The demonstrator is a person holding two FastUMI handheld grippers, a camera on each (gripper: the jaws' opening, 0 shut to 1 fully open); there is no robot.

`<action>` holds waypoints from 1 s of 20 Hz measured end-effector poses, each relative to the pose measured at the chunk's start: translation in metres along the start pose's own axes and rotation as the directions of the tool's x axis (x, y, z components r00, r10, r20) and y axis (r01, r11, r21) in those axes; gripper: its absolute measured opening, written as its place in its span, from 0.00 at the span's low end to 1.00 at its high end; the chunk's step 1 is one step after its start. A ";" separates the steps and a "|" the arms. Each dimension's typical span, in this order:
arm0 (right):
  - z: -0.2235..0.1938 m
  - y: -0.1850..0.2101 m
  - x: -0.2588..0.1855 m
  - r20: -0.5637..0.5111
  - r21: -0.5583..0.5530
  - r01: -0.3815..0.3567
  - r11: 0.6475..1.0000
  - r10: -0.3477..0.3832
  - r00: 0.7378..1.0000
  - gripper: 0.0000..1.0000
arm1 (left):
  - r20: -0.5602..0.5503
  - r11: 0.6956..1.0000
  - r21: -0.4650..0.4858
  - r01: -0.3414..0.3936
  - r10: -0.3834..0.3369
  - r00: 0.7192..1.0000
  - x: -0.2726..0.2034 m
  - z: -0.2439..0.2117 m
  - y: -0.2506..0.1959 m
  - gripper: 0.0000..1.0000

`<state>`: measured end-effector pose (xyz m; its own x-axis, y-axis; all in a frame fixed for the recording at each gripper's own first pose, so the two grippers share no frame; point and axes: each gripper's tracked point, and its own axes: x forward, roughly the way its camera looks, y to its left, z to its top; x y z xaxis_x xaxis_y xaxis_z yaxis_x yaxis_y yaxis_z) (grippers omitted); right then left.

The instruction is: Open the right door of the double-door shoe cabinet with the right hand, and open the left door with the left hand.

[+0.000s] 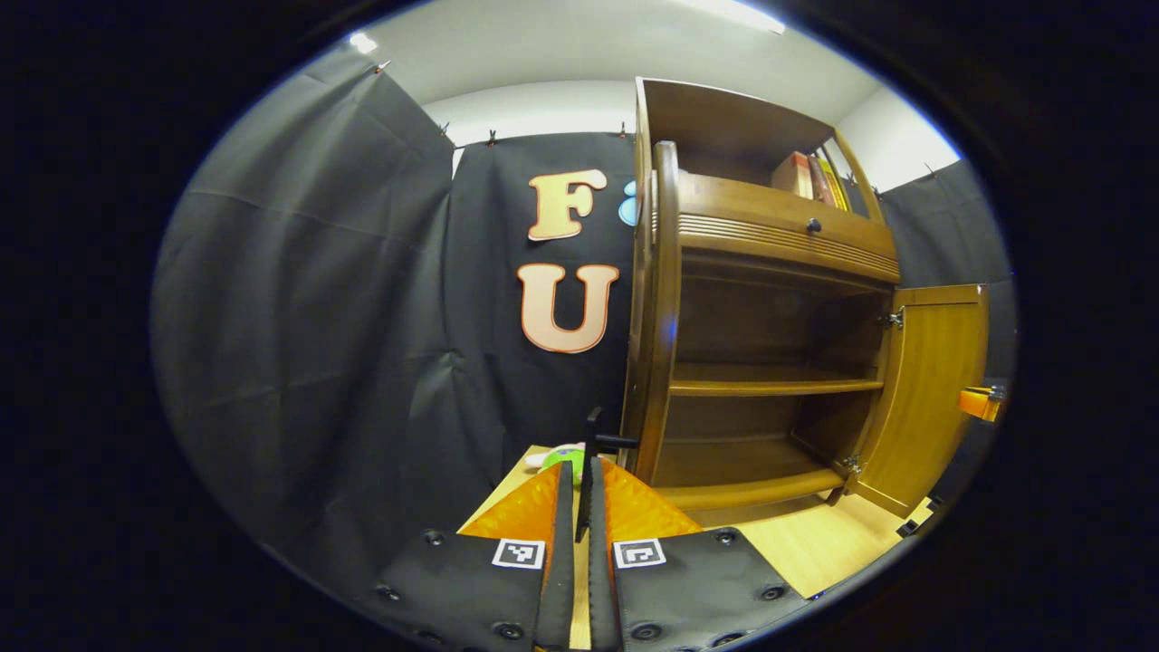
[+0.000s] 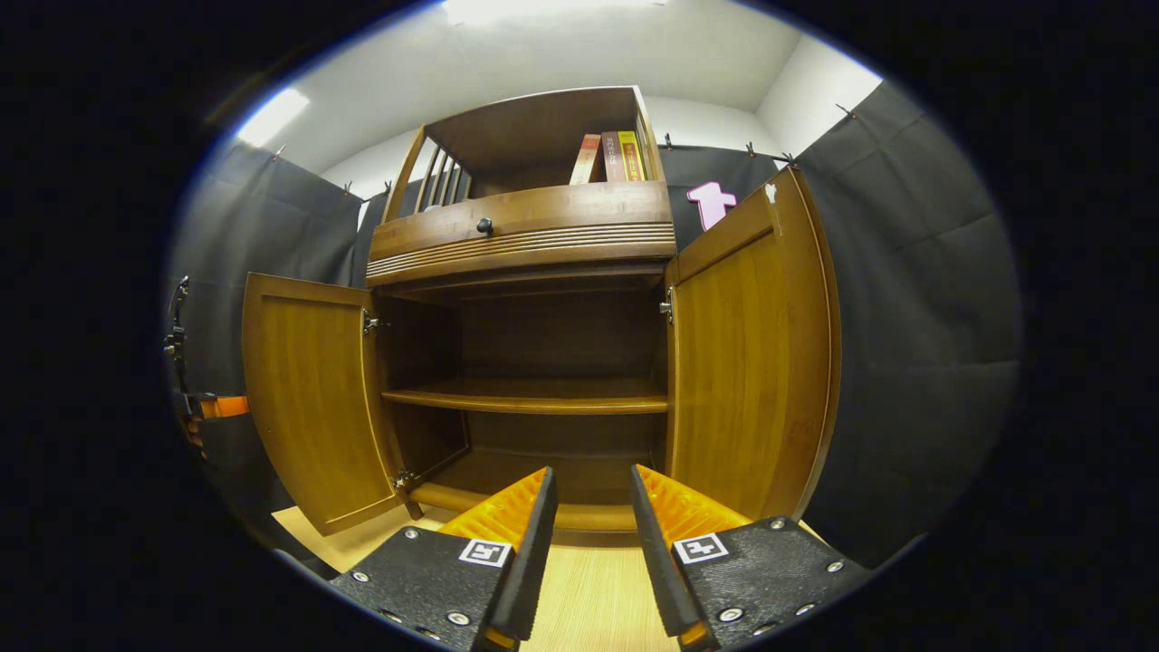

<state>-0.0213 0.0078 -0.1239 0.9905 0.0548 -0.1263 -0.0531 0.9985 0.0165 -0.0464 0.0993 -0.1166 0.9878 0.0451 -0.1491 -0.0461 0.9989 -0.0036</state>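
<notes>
Both doors of the cabinet [image 2: 534, 235] swung wide: left door [image 2: 312, 398], right door [image 2: 751, 362]. Left gripper [image 1: 582, 484] fingers pinching left door's handle [image 1: 598, 441]; right gripper [image 2: 593, 498] fingers spread, free. Next, probably: release, withdraw.

I see a warm brown wooden cabinet [image 2: 543, 235] with a grooved band across its drawer front and a black knob [image 2: 484, 225]. Its doors [image 2: 751, 362] are honey-brown with visible grain. The books [image 2: 611, 156] up top are red, maroon and yellow. The tabletop [image 2: 589, 598] is pale wood.
</notes>
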 end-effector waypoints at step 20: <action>0.039 -0.034 0.004 0.030 0.004 0.065 0.998 -0.066 0.997 0.87 | 0.071 0.992 0.055 0.117 -0.121 0.990 0.011 0.067 -0.136 0.64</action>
<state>-0.0110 -0.0266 -0.0862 0.9951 -0.0110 -0.0978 0.0123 0.9999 0.0118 -0.0193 -0.0350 -0.0518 0.9942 -0.0752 -0.0767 0.0779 0.9964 0.0334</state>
